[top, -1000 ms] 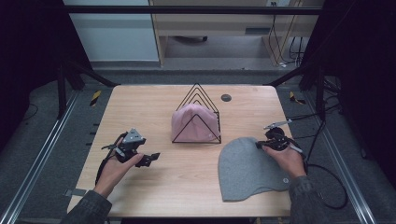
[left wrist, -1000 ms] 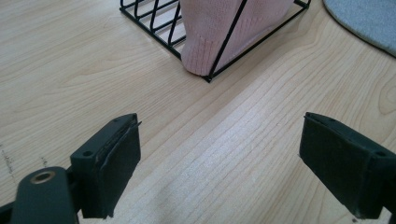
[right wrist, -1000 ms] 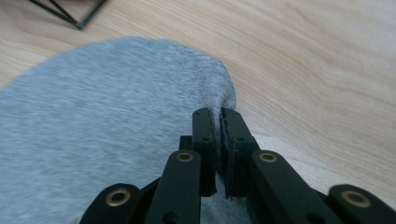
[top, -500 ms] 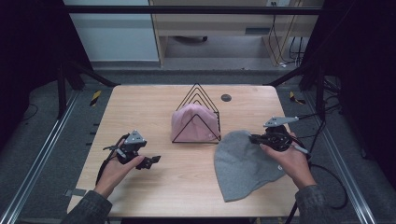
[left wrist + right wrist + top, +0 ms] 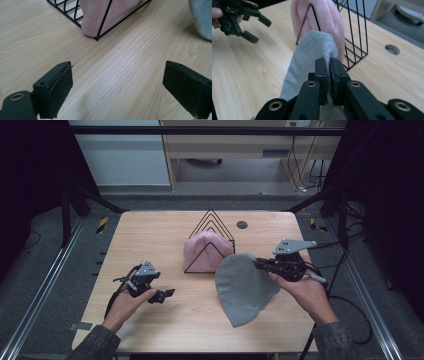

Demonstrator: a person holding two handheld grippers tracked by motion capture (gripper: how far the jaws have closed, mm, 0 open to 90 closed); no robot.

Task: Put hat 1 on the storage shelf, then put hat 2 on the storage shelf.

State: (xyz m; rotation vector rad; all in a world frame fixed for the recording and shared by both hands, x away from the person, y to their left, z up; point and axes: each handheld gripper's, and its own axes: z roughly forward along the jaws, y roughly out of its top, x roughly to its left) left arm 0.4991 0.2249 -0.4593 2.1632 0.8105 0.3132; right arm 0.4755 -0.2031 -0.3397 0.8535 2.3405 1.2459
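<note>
- Pinching the grey beanie (image 5: 245,287) at its edge, right fingers (image 5: 329,65) fully closed on the fabric.
- Beanie hangs from my right gripper (image 5: 260,264), lower part draped on the worktop (image 5: 150,230), top edge just beside the pink beanie (image 5: 205,252).
- Pink beanie sits inside the black wire rack (image 5: 212,222).
- Left fingers (image 5: 57,85) wide apart, holding nothing; left gripper (image 5: 162,295) low over bare worktop, well apart from the rack.

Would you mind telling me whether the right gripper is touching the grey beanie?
Touching. In the right gripper view, the right gripper has its jaws pinched shut on a fold of the grey beanie, which hangs from them.
</note>
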